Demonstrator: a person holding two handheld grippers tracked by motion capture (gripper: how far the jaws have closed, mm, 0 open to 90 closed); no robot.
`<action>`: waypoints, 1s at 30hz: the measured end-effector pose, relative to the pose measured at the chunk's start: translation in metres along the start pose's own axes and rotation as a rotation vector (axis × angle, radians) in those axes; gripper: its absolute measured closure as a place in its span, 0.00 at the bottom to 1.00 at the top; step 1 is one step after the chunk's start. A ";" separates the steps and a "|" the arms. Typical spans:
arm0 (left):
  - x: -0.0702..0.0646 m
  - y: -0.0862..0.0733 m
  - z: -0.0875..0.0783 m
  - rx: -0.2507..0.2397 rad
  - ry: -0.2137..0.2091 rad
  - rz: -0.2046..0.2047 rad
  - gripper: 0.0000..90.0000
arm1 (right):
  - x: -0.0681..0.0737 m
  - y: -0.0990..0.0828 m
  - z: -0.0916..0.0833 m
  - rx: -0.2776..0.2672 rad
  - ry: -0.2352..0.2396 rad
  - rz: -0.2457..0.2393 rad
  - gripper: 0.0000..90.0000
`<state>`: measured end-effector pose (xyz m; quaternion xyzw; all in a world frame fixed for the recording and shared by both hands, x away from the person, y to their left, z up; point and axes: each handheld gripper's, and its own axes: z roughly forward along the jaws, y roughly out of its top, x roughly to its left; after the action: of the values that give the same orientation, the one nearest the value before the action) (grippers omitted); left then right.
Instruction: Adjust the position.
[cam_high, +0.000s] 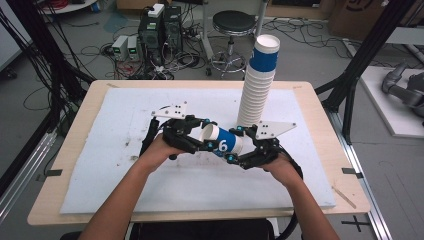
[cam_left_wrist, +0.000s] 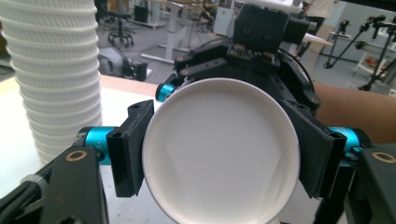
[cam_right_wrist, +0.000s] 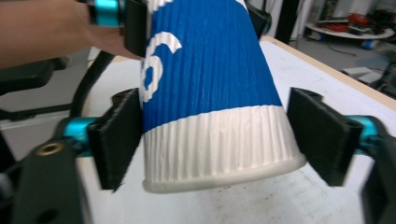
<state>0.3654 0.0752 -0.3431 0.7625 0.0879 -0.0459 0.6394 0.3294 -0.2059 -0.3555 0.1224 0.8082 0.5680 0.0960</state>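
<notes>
A blue and white ribbed paper cup (cam_high: 226, 142) with a white "6" lies level in the air between my two grippers, over the middle of the white mat (cam_high: 125, 165). My left gripper (cam_high: 208, 135) is at its open mouth. In the left gripper view the pads (cam_left_wrist: 128, 154) press both sides of the rim of the cup (cam_left_wrist: 219, 135). My right gripper (cam_high: 236, 145) is at the base end. In the right gripper view one pad (cam_right_wrist: 116, 140) touches the cup (cam_right_wrist: 205, 70), and a thin gap shows at the other pad (cam_right_wrist: 322, 135).
A tall stack of the same cups (cam_high: 257, 85) stands on the mat just behind the grippers, close at the left in the left gripper view (cam_left_wrist: 56, 70). The wooden table's edge (cam_high: 200, 217) lies toward the person. A stool (cam_high: 232, 22) and computers (cam_high: 160, 30) are on the floor beyond.
</notes>
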 end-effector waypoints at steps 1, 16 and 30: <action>-0.001 0.000 0.001 0.018 -0.002 -0.006 0.32 | 0.000 0.001 -0.001 0.016 0.002 -0.017 0.27; -0.001 -0.007 -0.003 0.006 -0.068 0.004 0.33 | 0.006 -0.008 0.008 0.010 0.026 0.045 0.16; -0.003 -0.011 -0.003 0.121 -0.057 0.027 0.30 | 0.005 0.003 0.003 0.045 0.063 -0.022 0.20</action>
<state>0.3600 0.0803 -0.3529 0.7994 0.0561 -0.0642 0.5947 0.3255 -0.2004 -0.3542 0.0977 0.8247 0.5521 0.0742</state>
